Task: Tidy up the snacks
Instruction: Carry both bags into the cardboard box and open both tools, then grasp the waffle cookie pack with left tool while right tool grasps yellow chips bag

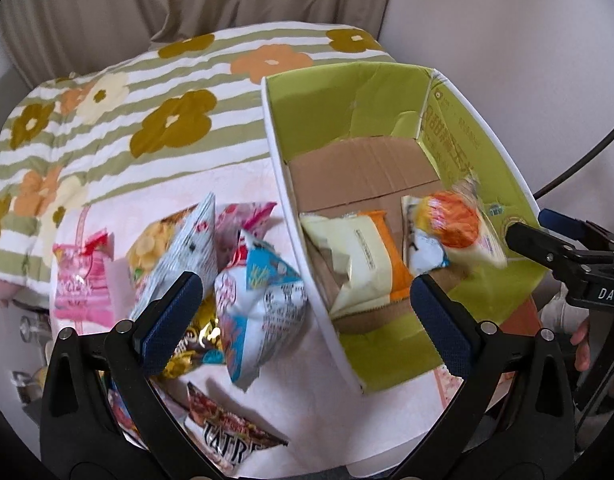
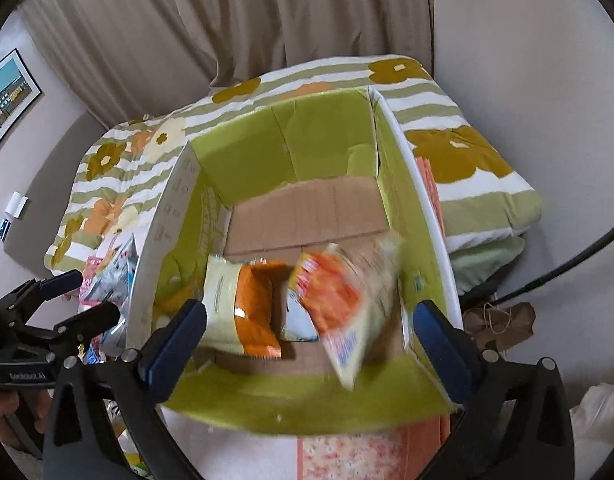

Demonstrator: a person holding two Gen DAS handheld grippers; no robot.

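Floral striped quilt (image 1: 147, 120), beige curtain (image 2: 267, 20), framed picture (image 2: 9, 92).

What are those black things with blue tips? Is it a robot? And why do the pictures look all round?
No robot: a person holds a claw in each hand, each carrying a round-lens camera. One picture looks past the left claw, the other past the right claw. Both are open and hold nothing. A green box sits on a flowery blanket. Inside, a blurry orange packet seems to be falling next to a cream and orange packet. More snack packets wait outside the box.
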